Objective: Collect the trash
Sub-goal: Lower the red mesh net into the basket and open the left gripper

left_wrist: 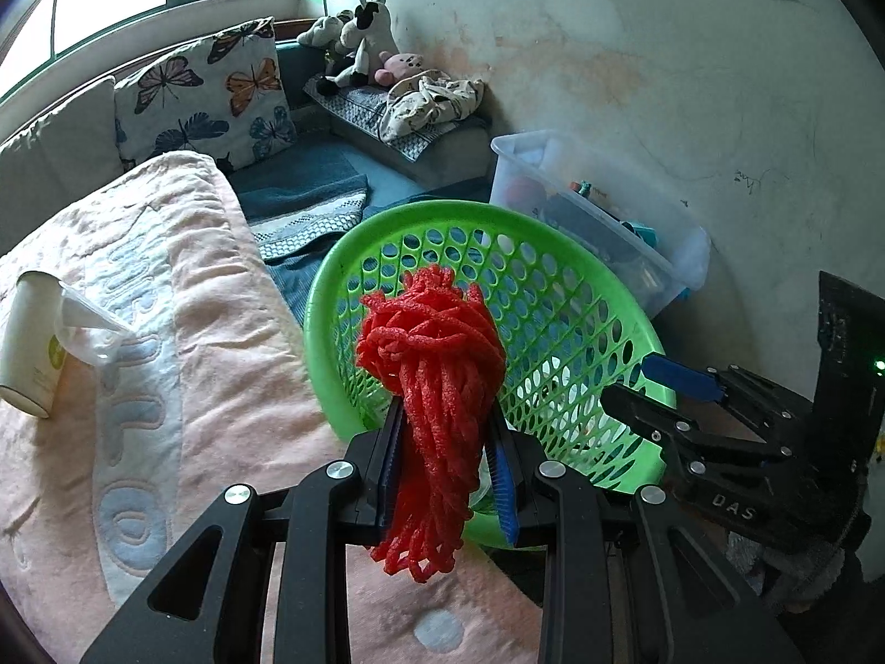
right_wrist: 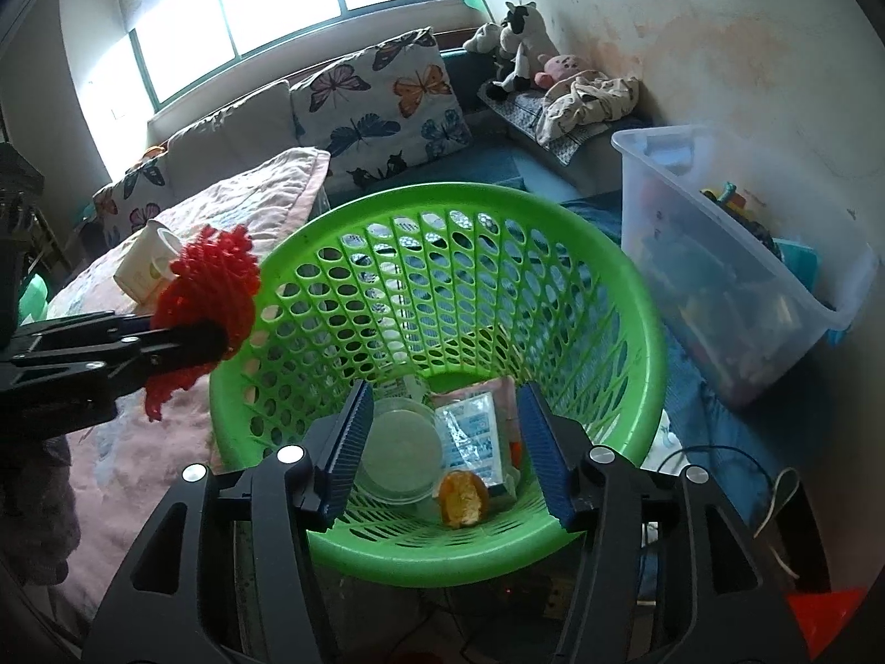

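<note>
Left wrist view:
Left gripper (left_wrist: 447, 454): clenched on a red bundle of cord (left_wrist: 434, 365), which sticks out above and hangs below the pads.
Basket (left_wrist: 343, 276): green, tilted, mouth facing the camera; the bundle sits in front of its near rim.
Cup (left_wrist: 30, 343): white, lying on the pink blanket (left_wrist: 182, 387), well apart from the basket.
Right side: right gripper (left_wrist: 658, 387) at the basket's rim.

Right wrist view:
Right gripper (right_wrist: 442, 454): released, jaws apart over the near rim, nothing between the pads.
Basket bottom: clear lid (right_wrist: 401, 451), wrapper (right_wrist: 470, 431), orange food scrap (right_wrist: 463, 498).
Room: the basket's upper hollow is open; a clear bin (right_wrist: 735, 276) stands just beside its right rim.
</note>
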